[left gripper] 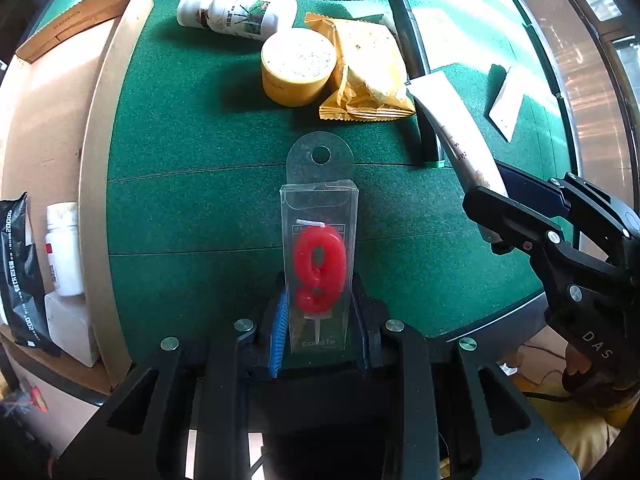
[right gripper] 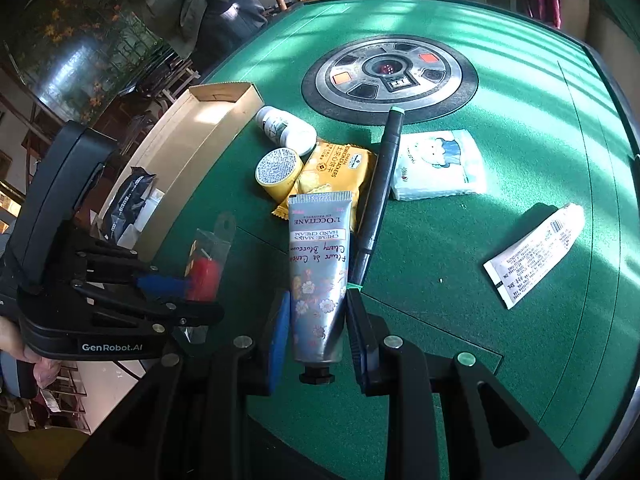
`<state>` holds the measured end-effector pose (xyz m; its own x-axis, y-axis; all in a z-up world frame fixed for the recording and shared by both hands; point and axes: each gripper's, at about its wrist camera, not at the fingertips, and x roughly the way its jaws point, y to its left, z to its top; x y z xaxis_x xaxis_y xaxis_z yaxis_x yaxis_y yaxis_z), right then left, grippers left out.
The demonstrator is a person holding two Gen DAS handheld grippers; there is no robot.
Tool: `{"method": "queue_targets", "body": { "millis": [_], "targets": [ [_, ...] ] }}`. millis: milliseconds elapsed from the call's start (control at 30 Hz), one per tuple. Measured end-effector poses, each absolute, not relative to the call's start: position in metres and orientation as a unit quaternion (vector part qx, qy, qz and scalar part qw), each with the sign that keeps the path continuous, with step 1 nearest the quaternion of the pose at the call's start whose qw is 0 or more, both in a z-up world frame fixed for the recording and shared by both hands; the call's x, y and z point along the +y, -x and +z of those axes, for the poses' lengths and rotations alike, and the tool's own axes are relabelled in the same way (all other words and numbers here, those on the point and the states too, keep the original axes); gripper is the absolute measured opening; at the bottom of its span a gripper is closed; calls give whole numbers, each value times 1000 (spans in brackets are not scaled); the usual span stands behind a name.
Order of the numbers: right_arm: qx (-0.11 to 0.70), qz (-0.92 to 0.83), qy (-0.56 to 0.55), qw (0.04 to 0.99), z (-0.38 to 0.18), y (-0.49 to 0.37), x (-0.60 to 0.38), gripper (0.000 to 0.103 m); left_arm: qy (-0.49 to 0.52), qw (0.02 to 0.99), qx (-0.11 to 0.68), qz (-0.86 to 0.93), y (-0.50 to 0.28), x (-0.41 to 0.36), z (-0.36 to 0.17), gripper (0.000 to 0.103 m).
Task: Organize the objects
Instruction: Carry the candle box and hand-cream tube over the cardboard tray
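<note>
Left gripper (left gripper: 320, 320) clamps the candle box (left gripper: 319, 264) low, above the green table (left gripper: 200, 200); thin clear plastic, light, probably crushable. Right gripper (right gripper: 318, 336) pinches the hand cream tube (right gripper: 320, 276) near its cap; soft, likely slippery. Reads "L'OCCITANE", "Cherry Blossom". Beyond: cardboard tray (right gripper: 200, 136).

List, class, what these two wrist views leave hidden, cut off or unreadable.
- Open cardboard box: left wrist view, contents partly cut off by the frame edge.
- Silver floral hand cream tube: left wrist view, its print faces away.
- White printed tube: right wrist view, print too small.
- Red numeral candle in clear packaging: right wrist view, blurred behind the left gripper.
</note>
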<state>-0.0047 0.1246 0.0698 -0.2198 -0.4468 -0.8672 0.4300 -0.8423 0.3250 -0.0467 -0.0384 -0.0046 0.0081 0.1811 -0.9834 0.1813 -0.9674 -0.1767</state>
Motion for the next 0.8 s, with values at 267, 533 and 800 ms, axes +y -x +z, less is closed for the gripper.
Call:
{"method": "queue_targets", "body": {
  "millis": [267, 533, 800],
  "targets": [
    [-11, -785, -550, 286, 76, 4, 119, 27, -705, 7, 107, -701, 55, -36, 3, 27],
    [-4, -790, -543, 286, 85, 9, 107, 27, -690, 19, 89, -718, 61, -48, 19, 27],
    [-1, -792, -540, 285, 93, 15, 80, 27, -682, 14, 93, -726, 52, -89, 33, 27]
  ]
}}
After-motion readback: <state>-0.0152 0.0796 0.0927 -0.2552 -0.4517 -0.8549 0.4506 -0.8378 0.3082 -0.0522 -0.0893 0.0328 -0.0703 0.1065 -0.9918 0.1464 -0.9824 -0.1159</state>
